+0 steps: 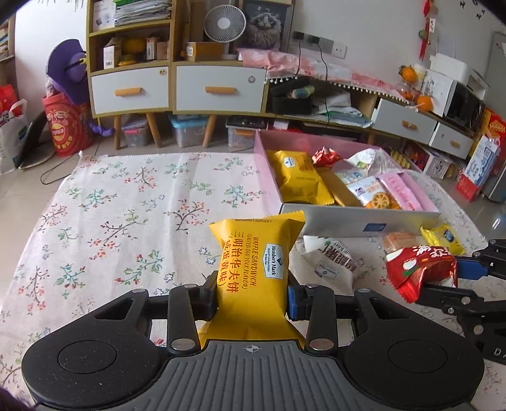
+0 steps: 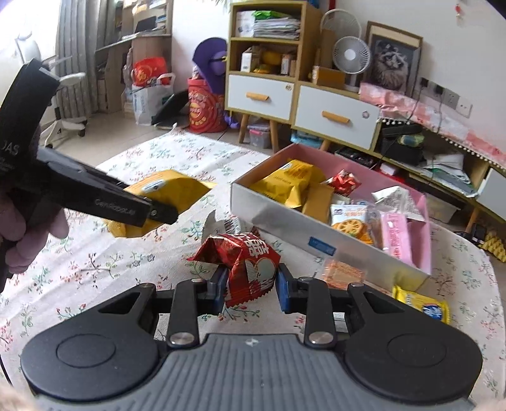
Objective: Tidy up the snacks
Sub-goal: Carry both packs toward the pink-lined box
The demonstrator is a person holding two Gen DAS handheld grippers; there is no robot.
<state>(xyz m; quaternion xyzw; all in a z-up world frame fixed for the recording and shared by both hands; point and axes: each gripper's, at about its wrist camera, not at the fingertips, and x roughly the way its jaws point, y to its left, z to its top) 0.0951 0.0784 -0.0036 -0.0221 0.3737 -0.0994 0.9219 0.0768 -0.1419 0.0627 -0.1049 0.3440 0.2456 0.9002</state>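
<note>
Waffle sandwich packet [image 1: 253, 272], yellow with "Member's Mark" print, sits clamped across its waist in the left gripper [image 1: 253, 298], its long axis running straight away from the camera along the fingers, far crimped end toward the box. It hangs above the floral tablecloth [image 1: 126, 205], lifted clear of it. The right gripper [image 2: 251, 289] is clenched on a red foil snack packet [image 2: 249, 265], which stands roughly upright between the blue pads, its twisted end leaning left.

From the left wrist view the red packet [image 1: 420, 268] appears at the right edge, pinched in the other tool's jaws. The right wrist view alone shows the person's hand [image 2: 22, 234] wrapped round the left tool's handle, and the yellow packet [image 2: 164, 193] side-on, tilted up toward the box.

Ahead lies the open cardboard box [image 1: 363, 218] with a pink lining, holding more yellow waffle packets [image 1: 300, 177], a lotus-root chip bag [image 1: 376, 193], a pink bar [image 1: 408, 193] and a small red sweet [image 1: 325, 156]. Loose on the cloth before the box lie a white packet [image 1: 329, 262], an orange-wrapped biscuit [image 2: 344, 273] and a small yellow packet [image 2: 422, 303]. The box's near wall stands between both held snacks and its inside. Behind, a drawer cabinet [image 1: 177, 88] carries a white fan [image 1: 224, 23].
</note>
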